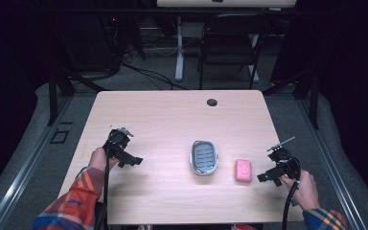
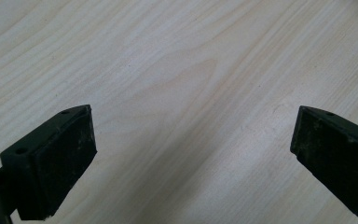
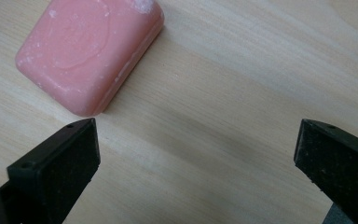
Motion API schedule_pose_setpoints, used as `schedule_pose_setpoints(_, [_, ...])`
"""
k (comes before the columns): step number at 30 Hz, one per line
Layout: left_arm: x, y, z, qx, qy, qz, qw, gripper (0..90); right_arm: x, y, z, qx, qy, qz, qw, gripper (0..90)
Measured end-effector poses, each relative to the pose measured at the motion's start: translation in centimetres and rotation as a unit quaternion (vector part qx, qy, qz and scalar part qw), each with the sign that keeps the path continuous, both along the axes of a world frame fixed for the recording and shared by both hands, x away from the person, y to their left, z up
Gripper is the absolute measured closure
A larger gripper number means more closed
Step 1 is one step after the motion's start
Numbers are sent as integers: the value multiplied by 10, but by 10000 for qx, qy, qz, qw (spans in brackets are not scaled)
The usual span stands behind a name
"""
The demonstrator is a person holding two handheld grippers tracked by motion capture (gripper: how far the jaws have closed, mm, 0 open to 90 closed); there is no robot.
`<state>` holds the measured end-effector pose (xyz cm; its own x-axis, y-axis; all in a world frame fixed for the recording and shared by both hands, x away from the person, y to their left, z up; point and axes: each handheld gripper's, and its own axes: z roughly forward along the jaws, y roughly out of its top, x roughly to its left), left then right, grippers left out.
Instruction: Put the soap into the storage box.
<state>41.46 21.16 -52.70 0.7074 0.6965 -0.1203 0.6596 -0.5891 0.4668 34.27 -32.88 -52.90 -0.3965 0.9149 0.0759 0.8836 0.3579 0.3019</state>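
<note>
Pink rectangular soap bar (image 1: 243, 170) lay flat on the light wood table (image 1: 172, 120), just right of the grey oval soap dish w/ slotted insert (image 1: 204, 157), not touching it. Step judged: approach to pick-up, soap not yet taken. Right gripper (image 1: 267, 175) sat just beside the bar; jaws wide apart, empty, left jaw tip near the bar's corner in right gripper view (image 3: 89, 51). Next move req'd, in my judgement: shift towards the bar, straddle it, close. Left gripper (image 1: 130, 162) well apart from the dish, jaws wide, holding nothing.
</note>
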Motion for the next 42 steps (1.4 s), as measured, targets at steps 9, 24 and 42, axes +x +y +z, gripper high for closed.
schedule_pose_setpoints(9, [-2,4,2,-46,-4,53,10000,0,1,3,4,-2,65,149,9999,0])
schedule_pose_setpoints(24, [0,2,1,-17,-10,34,10000,0,-1,8,8,162,-11,15,9999,0])
schedule_pose_setpoints(42, [0,0,0,-18,6,35,10000,0,-1,21,12,414,-43,-2,9991,0])
